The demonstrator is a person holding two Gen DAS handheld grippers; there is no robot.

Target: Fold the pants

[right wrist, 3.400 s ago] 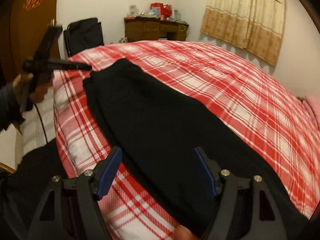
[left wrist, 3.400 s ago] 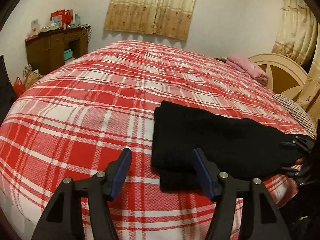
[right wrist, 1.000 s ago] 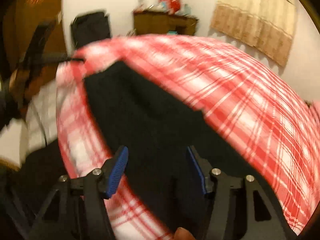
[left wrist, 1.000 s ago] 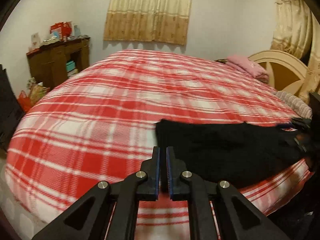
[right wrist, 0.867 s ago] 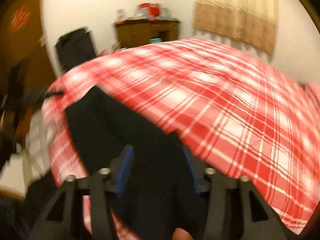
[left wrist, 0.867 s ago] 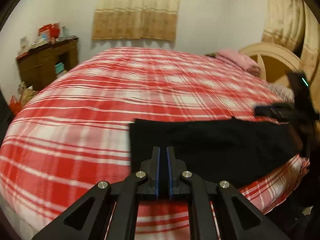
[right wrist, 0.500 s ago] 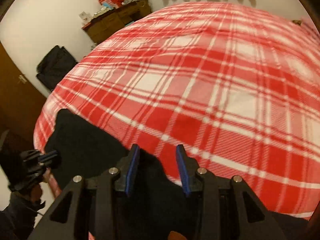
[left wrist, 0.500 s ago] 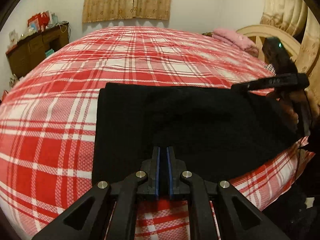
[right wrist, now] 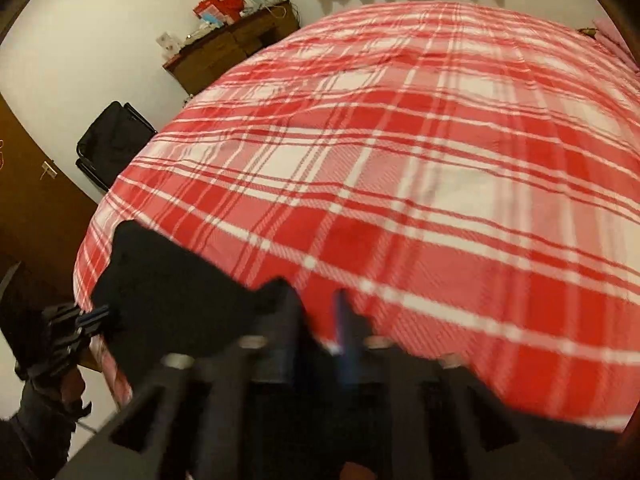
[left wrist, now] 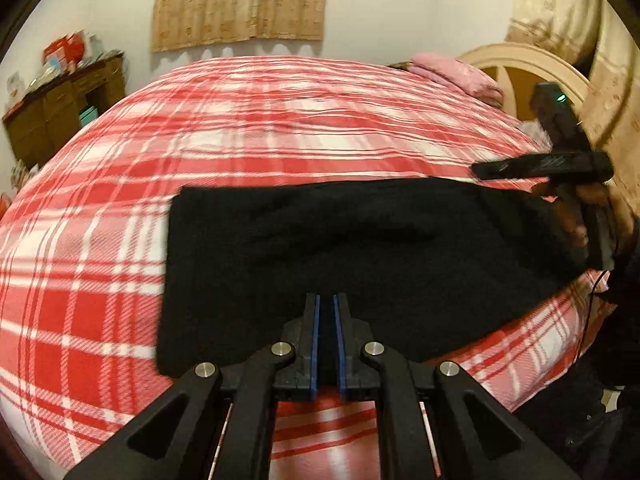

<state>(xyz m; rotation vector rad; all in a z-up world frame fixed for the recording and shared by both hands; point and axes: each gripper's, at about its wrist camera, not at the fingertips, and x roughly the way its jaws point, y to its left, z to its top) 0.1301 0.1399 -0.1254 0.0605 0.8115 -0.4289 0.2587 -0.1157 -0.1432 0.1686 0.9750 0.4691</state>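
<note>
The black pants (left wrist: 352, 248) lie as a long folded band across the near edge of the red plaid bed (left wrist: 280, 128). My left gripper (left wrist: 325, 320) is shut on the near edge of the pants, close to their left end. My right gripper (left wrist: 480, 170) shows at the right end of the pants in the left wrist view, above the fabric's far corner. In the blurred right wrist view my right gripper (right wrist: 320, 312) has its blue pads close together, with the black pants (right wrist: 168, 292) bunched at its left finger. The left gripper (right wrist: 94, 316) shows there at the pants' far end.
A wooden dresser (left wrist: 60, 108) with boxes stands against the far left wall. A black bag (right wrist: 112, 144) sits on the floor by the bed. Pink pillows (left wrist: 456, 72) and a cream headboard (left wrist: 532, 68) are at the right. Curtains (left wrist: 240, 4) hang behind.
Both grippers have closed since 3.4 s ago. The pants have been drawn further onto the bed and spread wider. The right gripper has swung up over the plaid cover.
</note>
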